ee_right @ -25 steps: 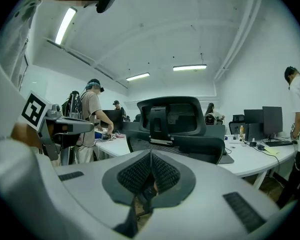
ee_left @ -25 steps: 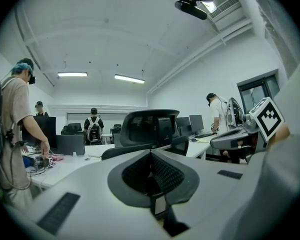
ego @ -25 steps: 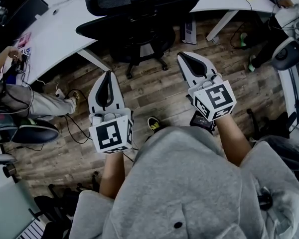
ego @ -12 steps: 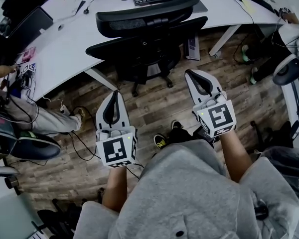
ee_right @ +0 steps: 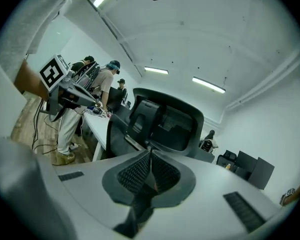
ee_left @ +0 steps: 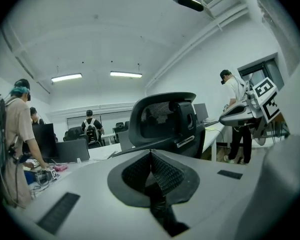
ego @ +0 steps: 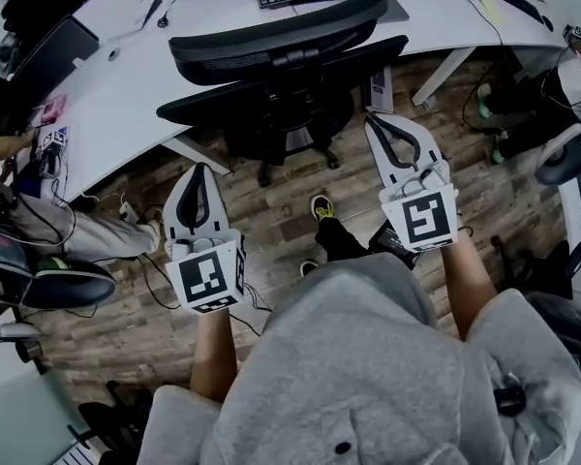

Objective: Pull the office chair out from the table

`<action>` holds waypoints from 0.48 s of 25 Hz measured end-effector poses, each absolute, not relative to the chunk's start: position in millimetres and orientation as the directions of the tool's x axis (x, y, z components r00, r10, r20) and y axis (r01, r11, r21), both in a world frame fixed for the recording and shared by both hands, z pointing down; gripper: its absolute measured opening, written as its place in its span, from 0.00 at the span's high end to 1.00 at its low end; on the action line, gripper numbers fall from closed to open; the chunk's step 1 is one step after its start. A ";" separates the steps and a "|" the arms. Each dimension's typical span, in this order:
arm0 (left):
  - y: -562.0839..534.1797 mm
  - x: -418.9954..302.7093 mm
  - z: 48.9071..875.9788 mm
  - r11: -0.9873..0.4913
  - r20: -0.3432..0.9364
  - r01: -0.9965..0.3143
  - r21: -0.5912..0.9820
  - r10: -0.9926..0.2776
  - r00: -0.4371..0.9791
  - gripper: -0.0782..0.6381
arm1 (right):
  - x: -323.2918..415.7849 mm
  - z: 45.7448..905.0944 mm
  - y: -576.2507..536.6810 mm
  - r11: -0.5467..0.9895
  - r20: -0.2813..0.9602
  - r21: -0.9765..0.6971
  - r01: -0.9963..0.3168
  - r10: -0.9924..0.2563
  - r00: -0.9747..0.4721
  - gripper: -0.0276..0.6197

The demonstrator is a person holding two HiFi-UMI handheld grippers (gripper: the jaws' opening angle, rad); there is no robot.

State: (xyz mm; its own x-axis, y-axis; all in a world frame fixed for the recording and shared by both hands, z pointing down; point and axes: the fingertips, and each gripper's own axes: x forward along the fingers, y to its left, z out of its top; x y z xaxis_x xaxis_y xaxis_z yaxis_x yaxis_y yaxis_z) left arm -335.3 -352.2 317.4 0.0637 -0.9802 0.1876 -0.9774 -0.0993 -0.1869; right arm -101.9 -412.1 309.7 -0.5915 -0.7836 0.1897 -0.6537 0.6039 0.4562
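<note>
Black office chair [ego: 281, 66] tucked under white table [ego: 116, 85] at far side, left gripper [ego: 198, 174] and right gripper [ego: 381, 126] clenched shut, empty, level, aimed at chair, not touching, wood floor [ego: 290, 187] between.

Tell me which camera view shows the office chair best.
The head view. It shows the whole office chair from above: backrest, seat and wheeled base, at the white table. Both gripper views show only its backrest, from behind.
</note>
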 end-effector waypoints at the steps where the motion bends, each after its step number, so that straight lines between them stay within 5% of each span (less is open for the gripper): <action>1: -359.6 -340.1 315.8 -0.088 0.188 -0.975 -0.203 -0.981 0.050 0.88 | -99.0 306.4 -422.2 0.599 0.182 0.461 -0.655 -0.786 -0.590 0.91; 12: -430.3 -370.1 302.9 -0.006 0.213 -0.946 -0.323 -0.975 -0.066 0.87 | -61.7 280.4 -514.4 0.565 0.141 0.512 -0.647 -0.798 -0.585 0.91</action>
